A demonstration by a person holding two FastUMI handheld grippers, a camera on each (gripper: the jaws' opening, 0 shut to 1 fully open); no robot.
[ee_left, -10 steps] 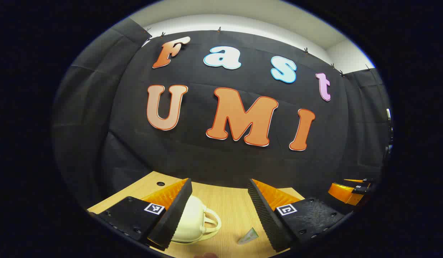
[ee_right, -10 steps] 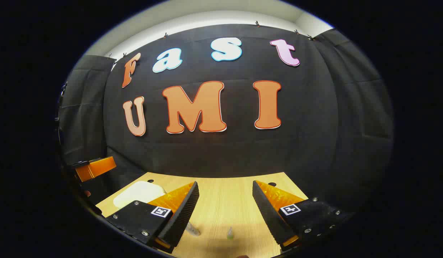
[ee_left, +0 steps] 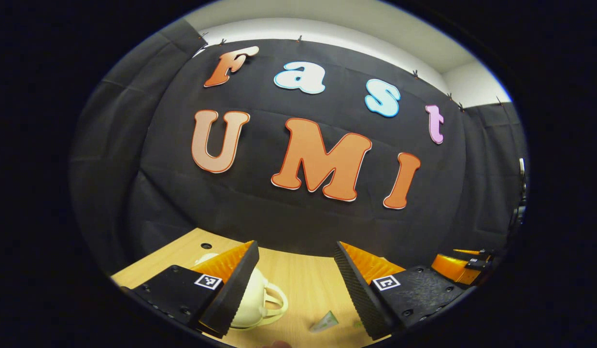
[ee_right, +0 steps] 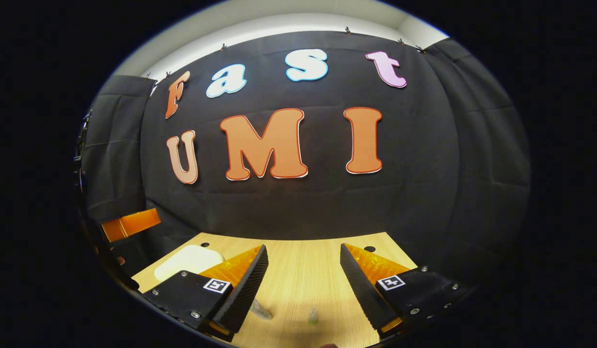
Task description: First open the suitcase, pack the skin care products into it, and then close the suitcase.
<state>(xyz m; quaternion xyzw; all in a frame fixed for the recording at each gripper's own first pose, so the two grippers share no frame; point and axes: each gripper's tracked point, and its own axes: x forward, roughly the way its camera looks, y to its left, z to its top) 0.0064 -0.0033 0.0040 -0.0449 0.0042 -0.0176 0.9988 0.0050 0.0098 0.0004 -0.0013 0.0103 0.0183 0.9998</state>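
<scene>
Suitcase (ee_left: pixel 252 302) flat on table (ee_left: pixel 303 285), handle toward tube (ee_left: pixel 324 322).

On my wooden table (ee_right: pixel 303 270) lie a cream suitcase (ee_left: pixel 252 302), far left, and two small tubes (ee_right: pixel 261 310) nearer me.

Both grippers held level above the desk, jaws spread wide.

In the left gripper view the left gripper (ee_left: pixel 293 290) hangs over the desk with its two fingers far apart and nothing between them; the right gripper (ee_left: pixel 465 263) shows at the right edge. In the right gripper view the right gripper (ee_right: pixel 303 292) is likewise parted and empty, the left gripper (ee_right: pixel 129 224) at the left edge.
</scene>
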